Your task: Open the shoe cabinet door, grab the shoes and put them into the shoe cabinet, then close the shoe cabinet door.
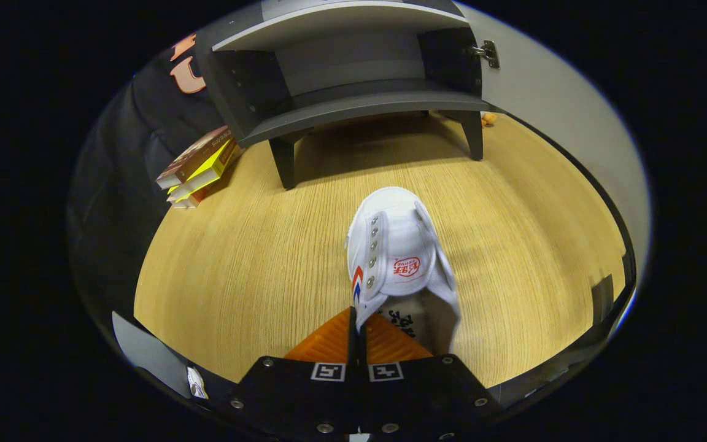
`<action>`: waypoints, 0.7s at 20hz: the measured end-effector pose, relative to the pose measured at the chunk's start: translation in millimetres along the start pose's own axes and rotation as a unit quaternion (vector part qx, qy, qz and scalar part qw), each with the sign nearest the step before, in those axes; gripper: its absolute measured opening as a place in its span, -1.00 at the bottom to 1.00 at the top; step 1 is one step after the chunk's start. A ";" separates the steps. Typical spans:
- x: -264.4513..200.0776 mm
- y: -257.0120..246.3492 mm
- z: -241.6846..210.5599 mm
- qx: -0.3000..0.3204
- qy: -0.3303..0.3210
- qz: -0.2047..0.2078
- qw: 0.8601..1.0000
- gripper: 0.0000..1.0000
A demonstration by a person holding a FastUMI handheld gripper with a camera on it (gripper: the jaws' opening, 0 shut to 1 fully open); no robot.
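Jaws (356,325) clenched on white shoe's (399,252) left collar edge | shoe hanging just ahead over wooden surface (237,258), toe aimed far | cabinet (353,80) far, door (550,92) open right | keep grip firm, lift level, clear shelf lip, slide toe-first inside

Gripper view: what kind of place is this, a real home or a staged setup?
Likely a staged booth. A small grey shoe cabinet, its door open, stands on a wooden tabletop with dark cloth behind and a stack of books beside it. The gripper is shut on a white shoe.
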State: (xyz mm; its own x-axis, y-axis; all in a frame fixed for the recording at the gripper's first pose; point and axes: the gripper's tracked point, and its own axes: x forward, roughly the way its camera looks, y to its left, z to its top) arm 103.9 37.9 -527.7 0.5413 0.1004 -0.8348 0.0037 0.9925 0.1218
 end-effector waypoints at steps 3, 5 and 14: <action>-20.8 1.2 25.1 -0.009 -0.035 -0.005 0.999 -1.00; -38.8 4.4 47.2 -0.019 -0.062 -0.007 0.998 -1.00; -170.1 20.5 176.2 -0.027 -0.215 0.003 0.976 -1.00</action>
State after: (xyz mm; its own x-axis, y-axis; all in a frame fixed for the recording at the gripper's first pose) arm 160.1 29.0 -288.6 0.8441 0.0804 -0.5302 -0.0393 0.9953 0.0884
